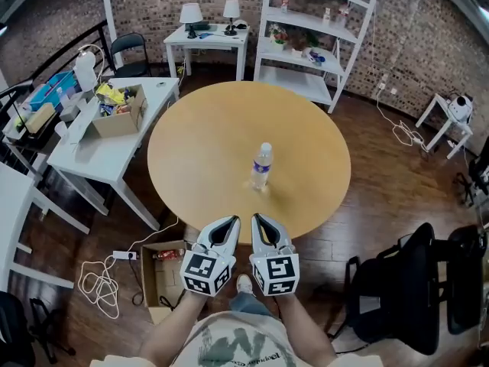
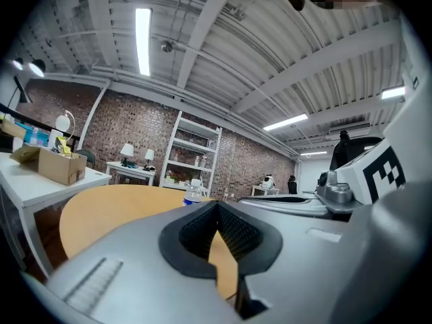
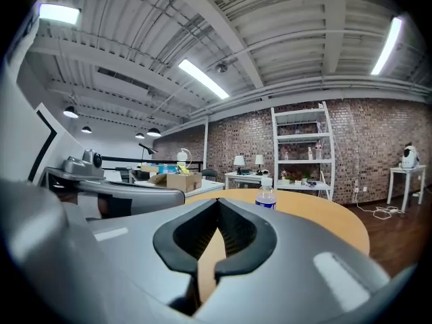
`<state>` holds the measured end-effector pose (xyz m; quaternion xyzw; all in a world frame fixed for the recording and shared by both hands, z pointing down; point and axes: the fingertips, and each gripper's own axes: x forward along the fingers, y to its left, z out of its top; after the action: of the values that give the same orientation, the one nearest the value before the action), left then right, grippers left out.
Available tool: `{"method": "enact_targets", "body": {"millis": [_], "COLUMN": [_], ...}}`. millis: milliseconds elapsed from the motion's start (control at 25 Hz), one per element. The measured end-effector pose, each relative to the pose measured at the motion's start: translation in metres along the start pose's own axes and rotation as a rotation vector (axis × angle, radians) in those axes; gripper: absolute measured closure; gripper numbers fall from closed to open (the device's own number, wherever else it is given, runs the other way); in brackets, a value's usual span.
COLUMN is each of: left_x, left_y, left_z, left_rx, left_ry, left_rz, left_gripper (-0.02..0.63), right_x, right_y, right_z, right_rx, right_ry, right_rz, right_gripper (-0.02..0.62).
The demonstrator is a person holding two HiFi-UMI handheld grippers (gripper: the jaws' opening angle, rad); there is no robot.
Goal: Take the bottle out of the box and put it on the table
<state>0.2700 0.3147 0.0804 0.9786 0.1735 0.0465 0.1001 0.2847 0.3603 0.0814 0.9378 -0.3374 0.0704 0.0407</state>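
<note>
A clear water bottle (image 1: 261,167) with a white cap and blue label stands upright on the round wooden table (image 1: 206,128), near its middle. My left gripper (image 1: 232,222) and right gripper (image 1: 256,219) hover side by side at the table's near edge, short of the bottle. Both are shut with nothing between the pads. In the left gripper view, the shut left gripper (image 2: 217,205) points level at the bottle (image 2: 192,194) beyond it. In the right gripper view, the shut right gripper (image 3: 217,201) does the same, with the bottle (image 3: 266,196) just right of its tips.
An open cardboard box (image 1: 162,272) lies on the floor left of my feet, beside a white cable and power strip (image 1: 122,255). A white desk (image 1: 107,155) at the left carries another box (image 1: 118,115) of clutter. A black chair (image 1: 397,289) stands at the right, white shelves (image 1: 313,29) behind.
</note>
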Motion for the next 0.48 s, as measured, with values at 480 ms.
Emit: {"method": "enact_targets", "body": {"millis": [480], "left_x": [-0.045], "left_y": [-0.006], "left_z": [0.001], "left_rx": [-0.025], "left_ry": [-0.020], "left_rz": [0.024], "left_gripper": [0.606], "right_x": [-0.026], "right_y": [0.030], "right_z": [0.004], "right_rx": [0.016], "right_ry": [-0.009], "right_rz": [0.026], "right_gripper": [0.595]}}
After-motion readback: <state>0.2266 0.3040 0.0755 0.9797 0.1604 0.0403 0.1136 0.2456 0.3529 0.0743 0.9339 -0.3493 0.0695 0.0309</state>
